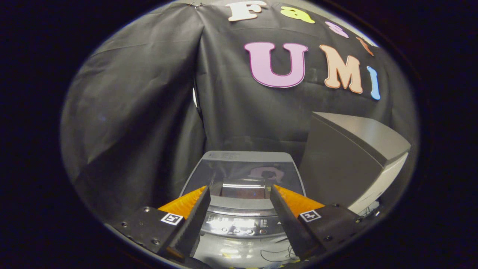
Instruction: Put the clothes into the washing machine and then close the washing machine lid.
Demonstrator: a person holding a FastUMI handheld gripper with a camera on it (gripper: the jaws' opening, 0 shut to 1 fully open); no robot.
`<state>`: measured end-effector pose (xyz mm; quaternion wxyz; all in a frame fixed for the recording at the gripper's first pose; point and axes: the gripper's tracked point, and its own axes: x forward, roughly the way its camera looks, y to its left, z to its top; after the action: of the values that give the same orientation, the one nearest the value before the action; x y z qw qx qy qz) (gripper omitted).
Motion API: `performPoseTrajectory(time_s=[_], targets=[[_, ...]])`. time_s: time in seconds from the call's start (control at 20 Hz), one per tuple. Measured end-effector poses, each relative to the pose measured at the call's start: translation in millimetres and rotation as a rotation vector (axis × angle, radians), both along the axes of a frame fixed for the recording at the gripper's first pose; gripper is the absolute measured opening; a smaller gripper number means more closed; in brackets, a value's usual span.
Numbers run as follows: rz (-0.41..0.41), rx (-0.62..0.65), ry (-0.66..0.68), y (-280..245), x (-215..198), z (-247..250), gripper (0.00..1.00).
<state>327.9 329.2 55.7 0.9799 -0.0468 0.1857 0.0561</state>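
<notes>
Above the washing machine (242, 194), our tool (239, 194) hangs spread and empty; its glass lid (242, 173) looks closed; we risk loading nothing.

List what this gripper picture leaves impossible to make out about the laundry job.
- Inside of the grey top-loading washing machine, gripper view: its dark glass lid mirrors the wall, so any load stays unseen.
- Control panel buttons: glare-washed, too small.
- Tall grey box: far side cut off.
- Open gripper: holds nothing.

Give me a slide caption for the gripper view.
Open gripper poised above a closed washing machine, beside a grey box.
</notes>
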Motion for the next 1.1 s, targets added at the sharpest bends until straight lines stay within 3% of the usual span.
performPoseTrajectory(time_s=[0.25,1.1], targets=[[0.013,0.063,-0.034,2,-31,31,0.98],[0.014,-0.003,-0.313,-34,-145,121,0.97]])
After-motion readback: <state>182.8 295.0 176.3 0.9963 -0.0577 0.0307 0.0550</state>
